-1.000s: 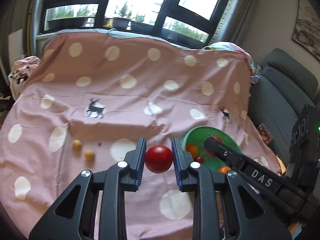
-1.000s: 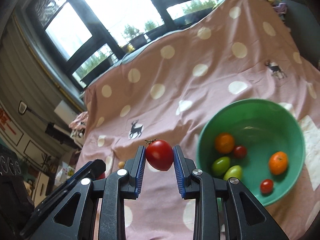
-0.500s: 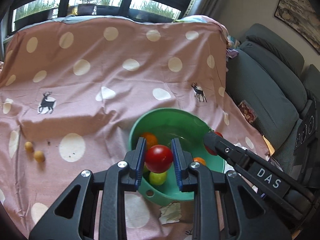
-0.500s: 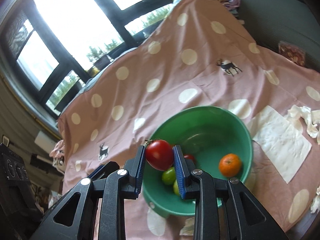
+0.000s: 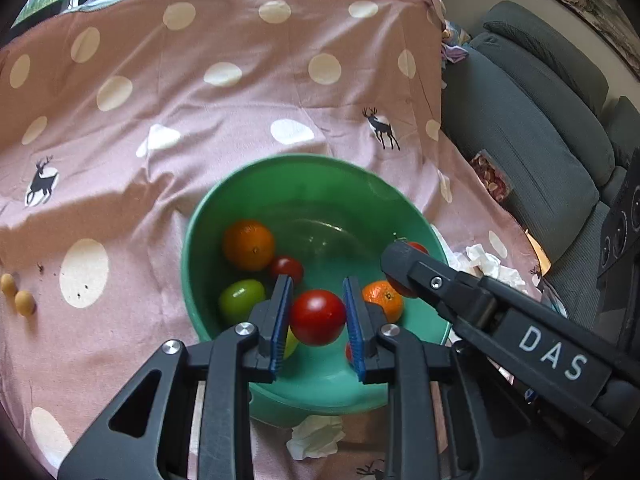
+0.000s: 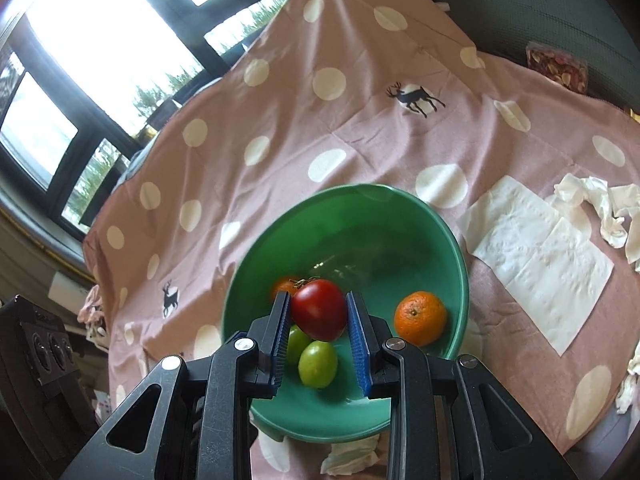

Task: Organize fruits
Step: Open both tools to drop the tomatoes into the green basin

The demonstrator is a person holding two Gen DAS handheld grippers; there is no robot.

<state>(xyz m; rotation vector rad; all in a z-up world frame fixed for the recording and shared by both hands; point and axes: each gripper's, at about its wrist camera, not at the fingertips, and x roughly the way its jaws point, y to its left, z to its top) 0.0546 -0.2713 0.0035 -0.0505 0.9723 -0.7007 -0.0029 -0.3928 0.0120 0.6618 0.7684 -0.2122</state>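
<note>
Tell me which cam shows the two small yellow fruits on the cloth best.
Left wrist view: both small yellow fruits lie in plain sight on the pink cloth, at the picture's left edge. The right wrist view does not show them.

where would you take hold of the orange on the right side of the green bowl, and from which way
Grip the orange across its round middle, coming straight down from above. It lies alone against the green bowl wall on the right, its stem dimple facing up and clear space on the side toward the green tomatoes, so one finger fits there and the other beside the wall. A sideways approach would likely hit the rim.
</note>
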